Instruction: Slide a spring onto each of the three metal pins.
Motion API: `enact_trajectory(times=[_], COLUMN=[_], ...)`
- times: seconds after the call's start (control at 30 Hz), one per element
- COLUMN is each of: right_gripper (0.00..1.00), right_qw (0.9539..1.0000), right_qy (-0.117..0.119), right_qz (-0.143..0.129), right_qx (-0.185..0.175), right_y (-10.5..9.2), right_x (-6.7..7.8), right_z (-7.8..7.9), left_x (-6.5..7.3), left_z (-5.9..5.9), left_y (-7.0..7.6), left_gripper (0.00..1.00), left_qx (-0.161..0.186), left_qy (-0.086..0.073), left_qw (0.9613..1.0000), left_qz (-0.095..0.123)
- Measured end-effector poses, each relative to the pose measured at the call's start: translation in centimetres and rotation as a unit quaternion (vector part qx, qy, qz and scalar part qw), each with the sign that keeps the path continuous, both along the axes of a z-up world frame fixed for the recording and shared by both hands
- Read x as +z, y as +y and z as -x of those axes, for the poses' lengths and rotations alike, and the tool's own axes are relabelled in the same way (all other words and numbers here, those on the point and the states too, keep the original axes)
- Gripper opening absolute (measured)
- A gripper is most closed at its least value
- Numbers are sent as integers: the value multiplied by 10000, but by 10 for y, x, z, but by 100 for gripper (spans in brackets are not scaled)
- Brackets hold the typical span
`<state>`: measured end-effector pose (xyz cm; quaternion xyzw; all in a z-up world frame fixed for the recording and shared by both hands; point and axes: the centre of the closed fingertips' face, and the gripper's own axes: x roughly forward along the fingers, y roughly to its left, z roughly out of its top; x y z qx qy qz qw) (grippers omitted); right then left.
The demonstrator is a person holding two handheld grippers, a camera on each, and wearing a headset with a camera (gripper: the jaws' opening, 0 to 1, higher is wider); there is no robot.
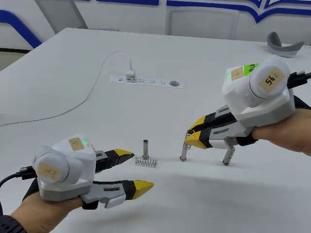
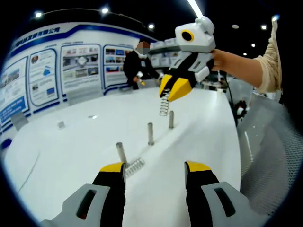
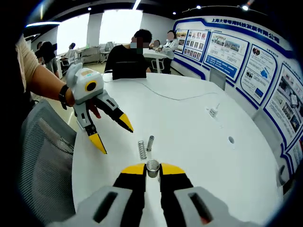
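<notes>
Fingers (image 1: 198, 140) of your right gripper (image 1: 188, 136) pinch a coiled steel spring (image 3: 152, 168) over the middle grey metal pin (image 1: 183, 154); the three o'clock pin (image 1: 228, 155) looks sprung, the nine o'clock pin (image 1: 145, 148) stands bare beside a loose spring (image 1: 146, 162), left gripper (image 1: 142, 169) spread wide, empty.

Head view looks down on the table (image 1: 58, 73); the 2 gripper views face each other low, sharing the pins (image 1: 145, 149).

Bright, even, sharp (fisheye edges warped)
</notes>
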<state>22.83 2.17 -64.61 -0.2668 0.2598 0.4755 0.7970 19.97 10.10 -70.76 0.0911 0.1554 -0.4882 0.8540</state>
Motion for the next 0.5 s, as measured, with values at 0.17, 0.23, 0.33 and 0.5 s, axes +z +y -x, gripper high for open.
enact_trajectory(times=[0.17, 0.23, 0.33, 0.5], right_gripper=[12, 12, 12, 12], right_qw=[9998, 9995, 9993, 9989], right_qy=[-50, -49, -49, -1], right_qz=[-42, -96, -84, -86], right_qx=[-213, -302, -369, -467], right_y=[-5, -7, -7, -7], right_x=[0, 0, -2, -7], right_z=[-12, -16, -19, -25], left_x=[-1, -1, -2, -2], left_z=[-1, -2, -2, -2], left_y=[3, 4, 5, 6], left_gripper=[52, 53, 53, 54], left_qx=[52, 69, 82, 107], left_qy=[17, 23, 34, 45], left_qw=[10000, 10000, 10000, 9999], left_qz=[-2, 0, -7, 0])
